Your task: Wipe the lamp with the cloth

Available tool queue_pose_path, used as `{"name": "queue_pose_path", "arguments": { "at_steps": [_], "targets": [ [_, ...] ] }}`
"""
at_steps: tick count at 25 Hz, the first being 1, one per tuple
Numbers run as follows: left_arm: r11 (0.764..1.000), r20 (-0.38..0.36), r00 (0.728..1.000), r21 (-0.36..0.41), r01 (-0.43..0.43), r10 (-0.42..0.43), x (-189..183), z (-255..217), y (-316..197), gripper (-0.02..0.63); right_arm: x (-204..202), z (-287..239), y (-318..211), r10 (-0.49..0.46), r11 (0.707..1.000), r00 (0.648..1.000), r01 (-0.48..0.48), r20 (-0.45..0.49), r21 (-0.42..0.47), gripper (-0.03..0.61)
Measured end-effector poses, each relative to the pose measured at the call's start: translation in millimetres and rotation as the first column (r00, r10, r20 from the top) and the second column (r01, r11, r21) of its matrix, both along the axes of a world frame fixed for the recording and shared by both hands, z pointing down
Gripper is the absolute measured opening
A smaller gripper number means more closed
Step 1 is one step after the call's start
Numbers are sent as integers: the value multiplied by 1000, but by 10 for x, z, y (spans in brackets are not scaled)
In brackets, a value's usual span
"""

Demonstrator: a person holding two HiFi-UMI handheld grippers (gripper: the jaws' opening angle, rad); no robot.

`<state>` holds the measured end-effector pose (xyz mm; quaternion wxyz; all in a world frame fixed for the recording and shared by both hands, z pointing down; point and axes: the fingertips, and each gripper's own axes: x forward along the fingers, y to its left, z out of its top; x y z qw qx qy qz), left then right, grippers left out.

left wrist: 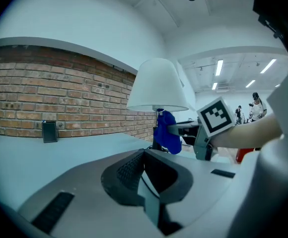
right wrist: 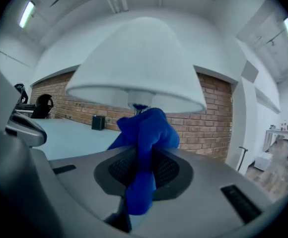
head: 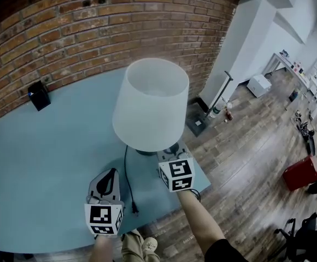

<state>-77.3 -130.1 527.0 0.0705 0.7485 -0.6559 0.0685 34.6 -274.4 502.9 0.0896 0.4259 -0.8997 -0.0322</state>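
Standing upright near the front right corner of the pale blue table (head: pixel 38 157), the lamp (head: pixel 150 105) has its long axis vertical, the white shade narrow at the top and flaring downward, while its black cord (head: pixel 127 179) trails toward the front edge. The right gripper (right wrist: pixel 143 170) pinches the blue cloth (right wrist: pixel 144 133), which runs lengthwise up from between the jaws, its bunched upper end reaching the lamp's stem just under the shade. The left gripper (left wrist: pixel 145 175) sits low by the front edge, left of the lamp, jaws pressed together on nothing.
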Motion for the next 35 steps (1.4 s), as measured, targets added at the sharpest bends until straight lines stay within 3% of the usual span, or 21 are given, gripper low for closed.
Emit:
{"name": "queue_pose_path", "arguments": {
  "at_steps": [4, 7, 9, 11, 13, 16, 18, 20, 21, 23, 25, 27, 28, 30, 33, 35],
  "targets": [
    [1000, -4, 1000, -8, 12, -12, -34, 24, -11, 9, -12, 458, 30, -52, 989, 991, 33, -126, -144, 61],
    [1000, 2, 1000, -12, 13, -13, -30, 43, -30, 9, -3, 856, 127, -124, 971, 956, 61, -267, -232, 61],
    [1000, 9, 1000, -15, 8, -8, -12, 48, -45, 9, 44, 944, 156, -152, 964, 947, 79, -284, -254, 61],
    [1000, 20, 1000, -15, 3, -3, -3, 41, -62, 9, 117, 809, 135, -173, 963, 966, 126, -192, -238, 61],
    [1000, 32, 1000, -12, -1, 2, -17, 20, -88, 9, 224, 535, 71, -191, 964, 981, 181, -33, -194, 61],
    [1000, 47, 999, -6, -22, 22, -21, -32, -156, 9, 417, 171, -121, -257, 951, 953, 279, 161, -131, 61],
    [998, 61, 997, 1, -55, 55, 14, -93, -194, 9, 483, 40, -319, -322, 931, 919, 351, 228, -101, 61],
    [997, 83, 993, 8, -82, 81, 27, -157, -215, 9, 420, -23, -492, -395, 900, 883, 427, 254, -86, 61],
    [996, 91, 992, 12, -89, 87, 22, -170, -232, 8, 339, -50, -530, -447, 871, 852, 484, 273, -87, 61],
    [995, 86, 992, 20, -98, 96, 12, -144, -292, 9, 154, -89, -520, -544, 786, 762, 610, 350, -107, 61],
    [993, 64, 992, 33, -115, 113, 31, -97, -374, 8, 14, -77, -466, -593, 711, 682, 693, 427, -121, 61],
    [989, 49, 989, 52, -140, 138, 72, -81, -446, 9, -92, -30, -412, -614, 670, 639, 733, 463, -123, 61],
    [986, 48, 988, 61, -152, 150, 88, -83, -481, 9, -138, 6, -408, -618, 662, 636, 738, 463, -130, 61],
    [984, 56, 985, 66, -167, 164, 96, -76, -558, 8, -215, 159, -447, -625, 665, 672, 725, 397, -180, 61],
    [985, 47, 986, 56, -161, 159, 85, -51, -657, 8, -297, 534, -493, -643, 686, 746, 662, 174, -302, 61],
    [986, 40, 986, 49, -162, 160, 90, -15, -691, 9, -312, 694, -535, -620, 711, 781, 602, 80, -363, 61]
  ]
}}
